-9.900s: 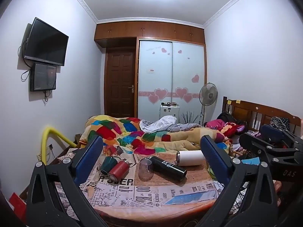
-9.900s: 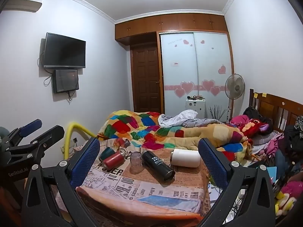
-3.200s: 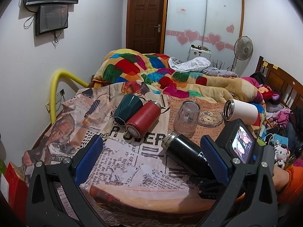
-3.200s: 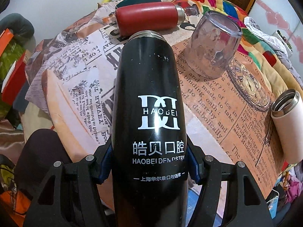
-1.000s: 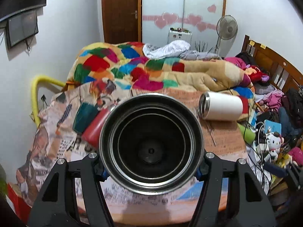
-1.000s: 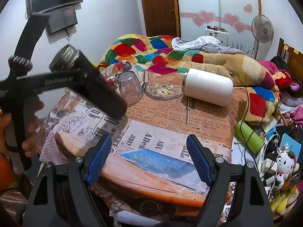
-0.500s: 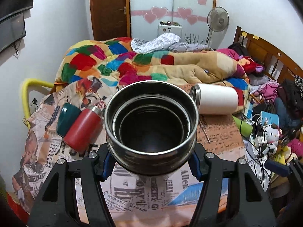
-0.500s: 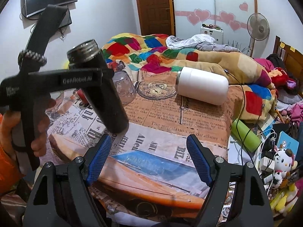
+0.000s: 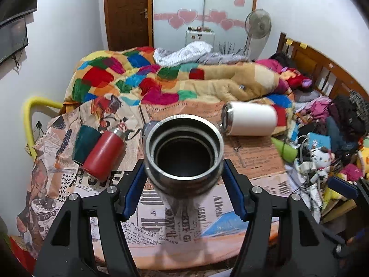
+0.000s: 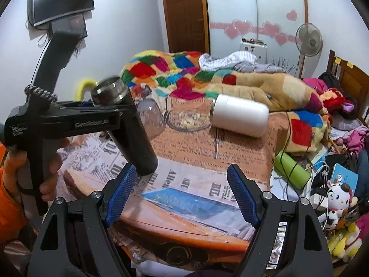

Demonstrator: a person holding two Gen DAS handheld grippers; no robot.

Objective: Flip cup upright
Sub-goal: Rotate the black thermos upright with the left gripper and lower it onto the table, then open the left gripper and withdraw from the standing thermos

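Black flask (image 10: pixel 132 136) sits clamped in my left tool (image 9: pixel 184 177), blue pads squeezing its body just under the steel neck, mouth up and toward the camera, base tilted down over the newspaper-print tabletop (image 10: pixel 196 180); from the right view the base looks near or just touching the cloth, I cannot tell which. My right tool (image 10: pixel 182 189) hangs with jaws apart, holding nothing, low over the front edge of the tabletop. Judging progress: this cup is most of the way to upright but not yet stood and let go, so setting it down and releasing is left. Others lie on their sides: white cup (image 9: pixel 250 121) at the far right, red flask (image 9: pixel 103 154) touching a dark green cup (image 9: pixel 84 144) at the left. Clear glass tumbler (image 10: pixel 150 120) stands mouth-down behind the black flask. Materials: black flask is a matte smooth cylinder with a ringed shiny metal rim, probably slippery; white cup is glossy with a steel lip; the tabletop cover is a wrinkled printed sheet, so footing may be uneven.
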